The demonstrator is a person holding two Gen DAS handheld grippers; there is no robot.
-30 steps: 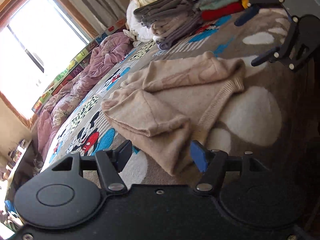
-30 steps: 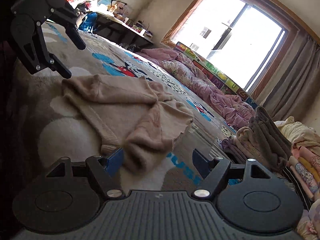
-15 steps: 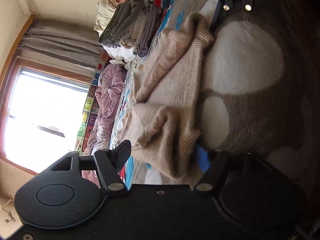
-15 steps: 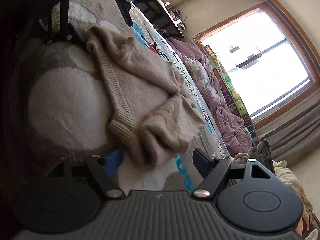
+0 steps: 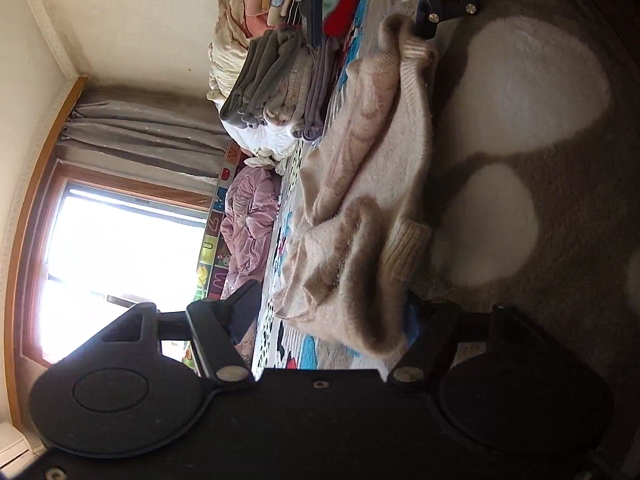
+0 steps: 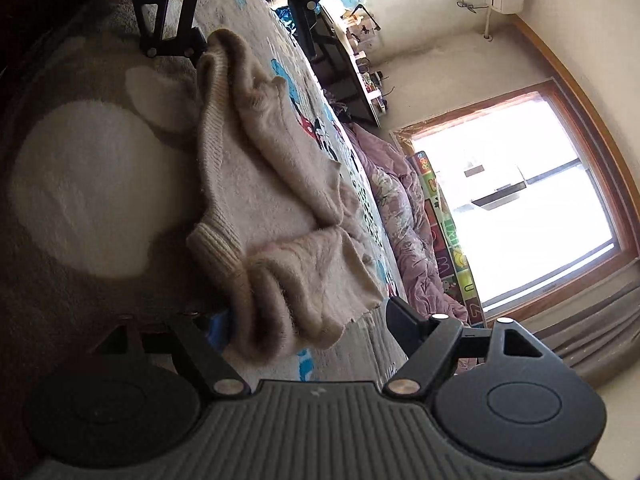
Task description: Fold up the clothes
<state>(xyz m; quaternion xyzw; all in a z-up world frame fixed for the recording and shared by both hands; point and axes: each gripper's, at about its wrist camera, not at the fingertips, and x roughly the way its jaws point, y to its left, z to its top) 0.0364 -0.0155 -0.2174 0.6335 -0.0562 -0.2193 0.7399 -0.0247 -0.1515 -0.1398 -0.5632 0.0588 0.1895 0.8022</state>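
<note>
I have the fuzzy beige knit sweater (image 5: 372,184) lying on the patterned bed blanket (image 5: 532,92), its ribbed hem running between my left gripper (image 5: 332,316) and right gripper (image 6: 308,320), both wide, bunched corners between their jaws, unclamped

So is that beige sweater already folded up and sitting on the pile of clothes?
No, the beige sweater lies spread and rumpled on the carpet, apart from the stack of folded clothes.
</note>
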